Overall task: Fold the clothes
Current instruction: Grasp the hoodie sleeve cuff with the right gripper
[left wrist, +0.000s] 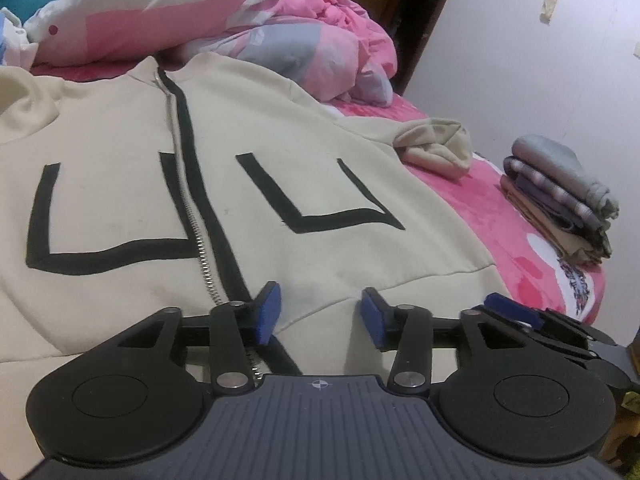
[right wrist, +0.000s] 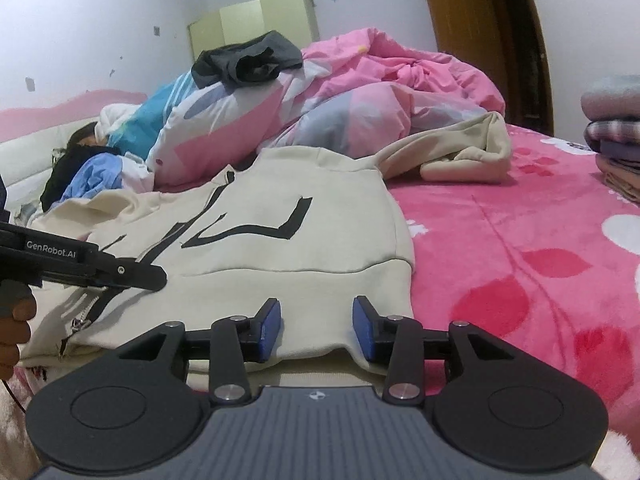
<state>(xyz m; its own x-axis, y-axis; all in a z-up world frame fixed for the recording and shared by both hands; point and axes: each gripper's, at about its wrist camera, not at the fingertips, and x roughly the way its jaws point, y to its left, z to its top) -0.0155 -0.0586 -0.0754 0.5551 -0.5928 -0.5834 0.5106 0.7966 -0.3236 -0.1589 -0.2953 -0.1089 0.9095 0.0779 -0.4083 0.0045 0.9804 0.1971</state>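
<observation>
Spreading ahead of both grippers across the pink bedsheet [right wrist: 520, 240]: a cream zip-up jacket [left wrist: 120, 200], front up, hem nearest, one sleeve [right wrist: 460, 152] bunched beyond. Further right of the right gripper [right wrist: 316, 330], a stack of folded clothes [right wrist: 616, 136]. Hovering at the hem, left gripper [left wrist: 320, 318] and right alike, jaws partly apart, pads gripping nothing.

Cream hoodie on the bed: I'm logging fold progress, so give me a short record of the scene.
garment: cream hoodie, spread flat, front up, zipped
surface: pink bedspread
sleeve: bunched sleeve at its side
left gripper: open, at hem
right gripper: open, at hem corner
done: folded stack
</observation>
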